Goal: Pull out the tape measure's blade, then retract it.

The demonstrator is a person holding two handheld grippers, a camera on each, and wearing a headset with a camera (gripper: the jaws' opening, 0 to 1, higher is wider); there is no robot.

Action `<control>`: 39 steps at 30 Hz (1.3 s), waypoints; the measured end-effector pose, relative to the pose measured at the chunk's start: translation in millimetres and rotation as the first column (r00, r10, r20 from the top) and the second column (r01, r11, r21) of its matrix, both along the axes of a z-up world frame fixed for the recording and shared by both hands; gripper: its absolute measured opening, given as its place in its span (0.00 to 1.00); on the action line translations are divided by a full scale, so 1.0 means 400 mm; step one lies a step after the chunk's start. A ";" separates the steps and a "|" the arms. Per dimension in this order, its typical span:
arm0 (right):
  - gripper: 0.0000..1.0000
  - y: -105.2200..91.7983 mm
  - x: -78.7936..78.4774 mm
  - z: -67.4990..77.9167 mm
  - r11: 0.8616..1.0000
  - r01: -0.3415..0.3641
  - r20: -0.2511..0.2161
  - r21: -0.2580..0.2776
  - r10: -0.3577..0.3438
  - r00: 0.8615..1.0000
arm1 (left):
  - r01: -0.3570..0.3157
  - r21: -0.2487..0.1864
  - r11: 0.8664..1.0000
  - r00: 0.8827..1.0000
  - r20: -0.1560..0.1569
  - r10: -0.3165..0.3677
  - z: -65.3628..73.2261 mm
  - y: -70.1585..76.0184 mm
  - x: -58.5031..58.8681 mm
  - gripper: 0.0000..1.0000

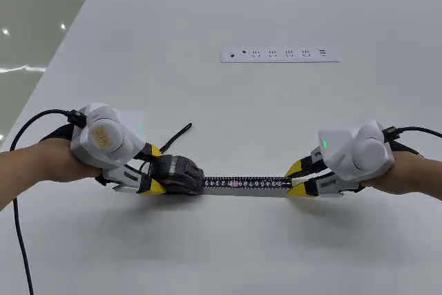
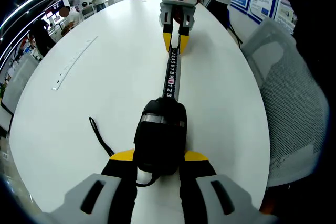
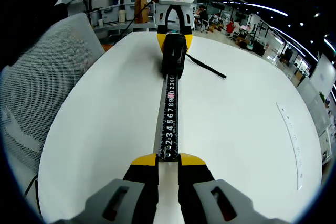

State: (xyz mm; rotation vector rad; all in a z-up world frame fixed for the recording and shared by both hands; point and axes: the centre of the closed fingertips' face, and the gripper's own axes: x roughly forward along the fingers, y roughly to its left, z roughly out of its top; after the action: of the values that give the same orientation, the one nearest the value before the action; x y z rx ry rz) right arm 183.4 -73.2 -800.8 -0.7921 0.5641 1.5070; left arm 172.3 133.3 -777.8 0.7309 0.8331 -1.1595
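Now we hold the tape measure [image 1: 178, 174] close to the near edge of the white worktop [image 1: 228, 115]. Our left tongs [image 1: 155, 168] clamp its black case from both sides, and the wrist strap [image 1: 176, 136] trails on the surface toward the far edge. Our right tongs [image 1: 298, 179] are nearly closed, pinching the free end of the blade [image 1: 245, 183]. It runs straight between the 2 tongs with its numbers facing up. A power strip [image 1: 280, 54] lies well apart, nearer the far edge.
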 end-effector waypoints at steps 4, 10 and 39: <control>0.12 -0.004 0.000 0.000 1.000 0.001 0.000 -0.002 -0.001 1.000 | -0.001 0.000 1.000 1.000 0.000 0.001 0.001 -0.001 0.000 0.26; 0.12 -0.012 0.002 -0.003 1.000 0.003 -0.001 -0.005 -0.003 1.000 | 0.000 -0.001 1.000 1.000 -0.001 0.000 0.006 -0.008 -0.004 0.26; 0.12 -0.040 0.007 -0.008 1.000 0.008 -0.001 -0.016 -0.008 1.000 | 0.001 -0.001 1.000 1.000 -0.003 -0.001 0.003 -0.004 -0.001 0.26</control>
State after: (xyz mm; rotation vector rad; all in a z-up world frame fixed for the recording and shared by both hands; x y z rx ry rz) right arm 186.3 -89.0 -804.0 -0.8000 0.5800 1.4976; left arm 171.7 131.5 -776.6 0.7294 0.8346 -1.1621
